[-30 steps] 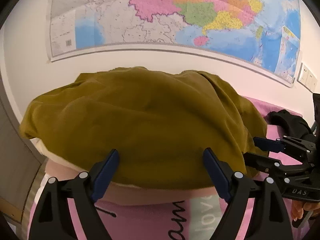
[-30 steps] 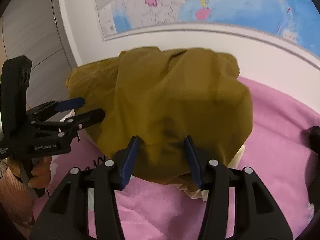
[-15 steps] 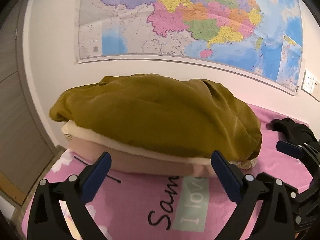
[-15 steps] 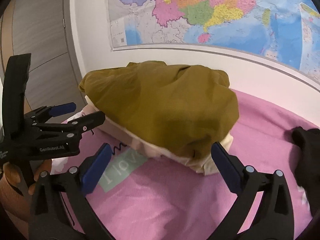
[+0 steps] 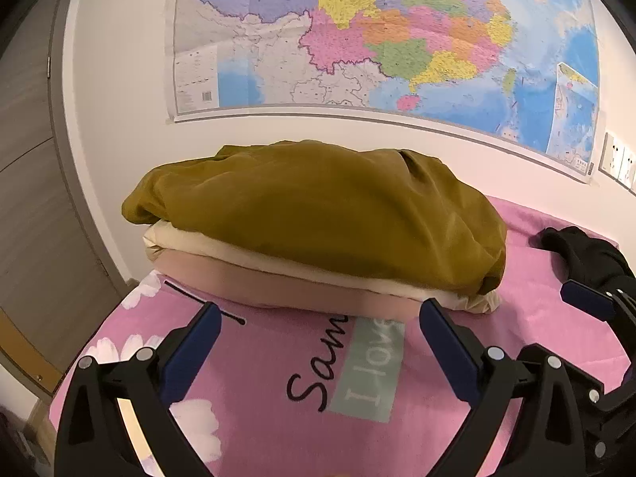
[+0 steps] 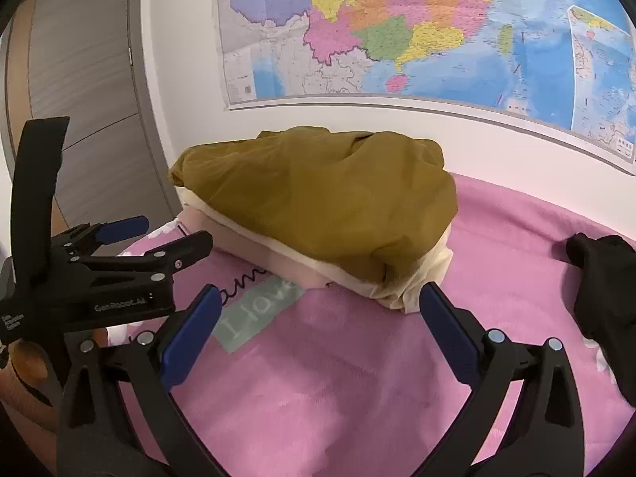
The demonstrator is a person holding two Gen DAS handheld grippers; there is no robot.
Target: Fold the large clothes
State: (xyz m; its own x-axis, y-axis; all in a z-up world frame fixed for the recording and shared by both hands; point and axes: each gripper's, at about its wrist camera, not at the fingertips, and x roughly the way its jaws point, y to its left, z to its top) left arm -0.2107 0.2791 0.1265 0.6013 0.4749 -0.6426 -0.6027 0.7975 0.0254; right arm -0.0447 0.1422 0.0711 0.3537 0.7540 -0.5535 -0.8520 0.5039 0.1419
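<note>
We see warm, even indoor light in both wrist views, sharp throughout. Soft shadow gathers under the olive garment (image 5: pixel 318 214) toward six o'clock. Fisheye distortion bows the wall map (image 6: pixel 417 31) at twelve o'clock, and black vignetting cuts every corner.

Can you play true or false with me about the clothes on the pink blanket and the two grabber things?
1. The mustard garment lies on top of the pile. True.
2. The left gripper is squeezing the pile. False: it is open with nothing between its fingers.
3. A black garment lies on the pink blanket, apart from the pile. True.
4. The right gripper holds the black garment. False: it is open and empty.
5. A map hangs on the wall. True.
</note>
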